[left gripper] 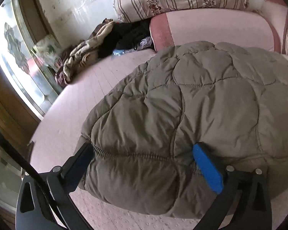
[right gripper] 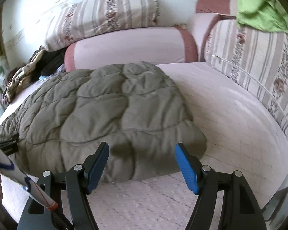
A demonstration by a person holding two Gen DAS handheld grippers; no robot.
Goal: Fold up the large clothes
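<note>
Looking down, I see the puffy olive-grey quilted jacket (right gripper: 98, 111) folded on the pale pink ribbed mattress (right gripper: 230, 118). My left gripper (left gripper: 144, 164) straddles its stitched near edge, jaws fully spread; my right gripper (right gripper: 142, 164) hovers wide apart, empty.

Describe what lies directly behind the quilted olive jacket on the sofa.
Behind the jacket sits a pink bolster cushion, with a striped floral cushion above it. The bolster's lower front is covered by the jacket.
</note>
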